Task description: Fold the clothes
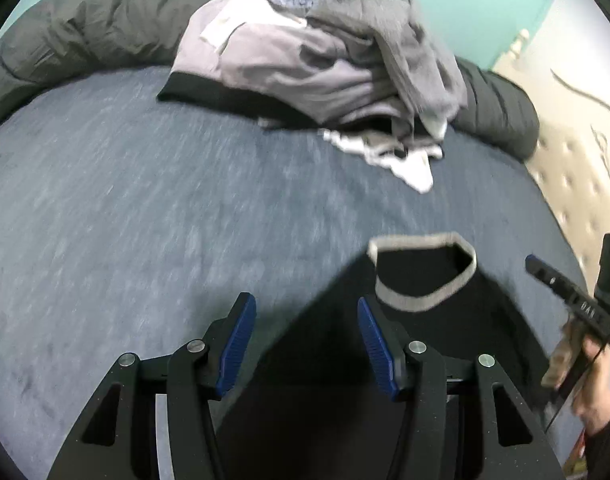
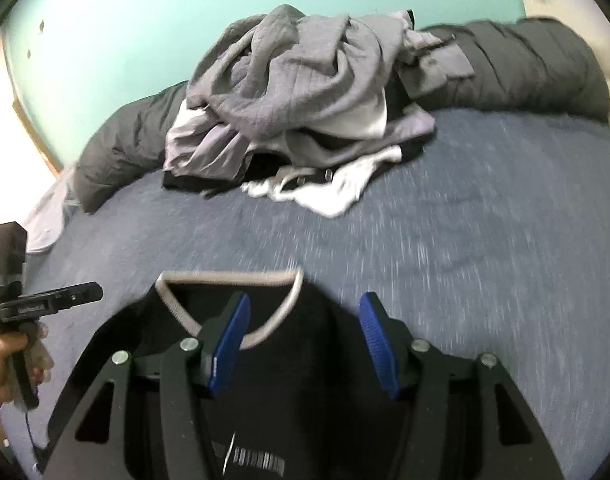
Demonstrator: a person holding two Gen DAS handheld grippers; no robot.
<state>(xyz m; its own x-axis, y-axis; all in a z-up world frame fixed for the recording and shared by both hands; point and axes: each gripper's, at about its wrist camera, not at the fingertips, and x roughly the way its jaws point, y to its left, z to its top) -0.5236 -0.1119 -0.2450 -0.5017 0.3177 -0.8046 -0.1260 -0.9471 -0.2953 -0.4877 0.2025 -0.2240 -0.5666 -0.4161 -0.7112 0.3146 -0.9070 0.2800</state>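
Black shirt [image 2: 305, 360] flat on bed [image 2: 485, 240] — beneath both parted hand-held grippers [image 2: 305, 336]

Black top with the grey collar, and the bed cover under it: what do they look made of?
Black top: looks like soft matte knit, probably cotton jersey or fleece; its grey collar reads as ribbed trim, though blur hides the weave. Bed cover: blue-grey heathered fabric, matte, with pale flecks, possibly a woven or brushed textile; too blurred to tell.
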